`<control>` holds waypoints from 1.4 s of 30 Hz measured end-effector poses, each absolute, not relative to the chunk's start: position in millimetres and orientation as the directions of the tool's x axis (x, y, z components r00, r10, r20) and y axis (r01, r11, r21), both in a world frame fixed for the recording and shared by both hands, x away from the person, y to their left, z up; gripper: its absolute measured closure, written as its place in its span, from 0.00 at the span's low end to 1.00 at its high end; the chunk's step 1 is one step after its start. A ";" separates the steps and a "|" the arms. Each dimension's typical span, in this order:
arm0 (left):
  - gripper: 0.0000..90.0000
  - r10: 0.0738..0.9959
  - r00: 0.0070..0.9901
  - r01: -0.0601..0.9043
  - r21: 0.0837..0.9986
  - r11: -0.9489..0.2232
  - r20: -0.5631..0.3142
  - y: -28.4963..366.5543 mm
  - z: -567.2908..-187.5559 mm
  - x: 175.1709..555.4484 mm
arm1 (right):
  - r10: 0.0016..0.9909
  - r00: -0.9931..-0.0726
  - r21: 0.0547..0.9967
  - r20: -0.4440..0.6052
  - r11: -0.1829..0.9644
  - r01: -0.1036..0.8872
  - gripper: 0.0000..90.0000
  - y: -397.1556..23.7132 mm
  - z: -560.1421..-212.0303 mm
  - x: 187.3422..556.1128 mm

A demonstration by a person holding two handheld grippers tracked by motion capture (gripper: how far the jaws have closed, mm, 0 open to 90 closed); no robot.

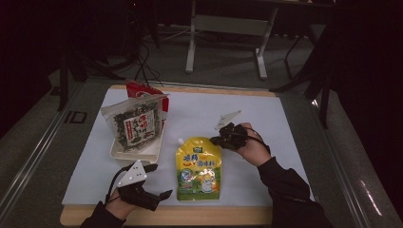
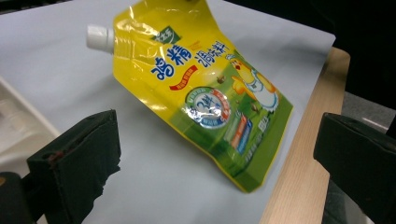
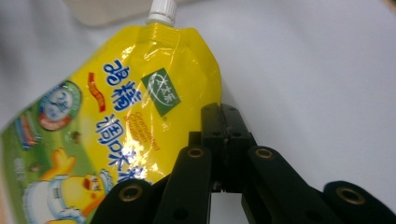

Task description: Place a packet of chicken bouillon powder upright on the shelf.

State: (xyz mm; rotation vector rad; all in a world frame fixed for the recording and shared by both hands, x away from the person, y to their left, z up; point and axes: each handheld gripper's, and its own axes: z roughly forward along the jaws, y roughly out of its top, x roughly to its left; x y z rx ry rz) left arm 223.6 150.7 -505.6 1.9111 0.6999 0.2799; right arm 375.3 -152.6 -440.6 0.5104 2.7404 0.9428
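Jaws of the right gripper (image 1: 219,139), seen from above, meet at the yellow spout pouch's (image 1: 198,168) far right corner; a white tray (image 1: 138,151) with snack bags (image 1: 135,124) sits left. Left gripper (image 2: 210,161) view: jaws wide apart, pouch lying beyond them. Right gripper view: jaws clamped together, seemingly pinching the pouch's edge.

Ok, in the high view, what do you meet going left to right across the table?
Left gripper and the white tray with the seaweed packet, then the yellow pouch, then the right gripper.
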 end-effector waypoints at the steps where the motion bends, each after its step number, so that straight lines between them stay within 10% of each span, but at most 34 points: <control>1: 0.02 0.583 0.803 0.348 0.890 -0.293 -0.123 149.4 -504.1 225.2 | 0.380 -0.921 0.633 -0.087 0.735 0.243 1.00 -152.8 -435.9 371.6; 18: 0.19 0.606 0.785 0.369 0.882 -0.294 -0.126 127.8 -491.1 247.0 | 0.248 -0.950 0.711 -0.188 0.702 0.042 1.00 -159.3 -382.0 303.1; 30: 0.99 0.514 0.856 0.240 0.926 -0.293 -0.060 133.0 -484.0 242.0 | 0.251 -0.961 0.737 -0.117 0.670 0.085 0.99 -168.2 -389.1 305.5; 35: 1.00 0.487 0.872 0.209 0.931 -0.298 -0.040 131.6 -482.8 238.6 | 0.210 -0.976 0.720 -0.062 0.686 0.102 0.79 -167.3 -398.6 312.5; 42: 0.97 0.485 0.873 0.222 0.930 -0.293 -0.056 133.2 -482.4 239.5 | 0.162 -0.986 0.662 -0.049 0.744 0.090 1.00 -157.6 -412.3 310.1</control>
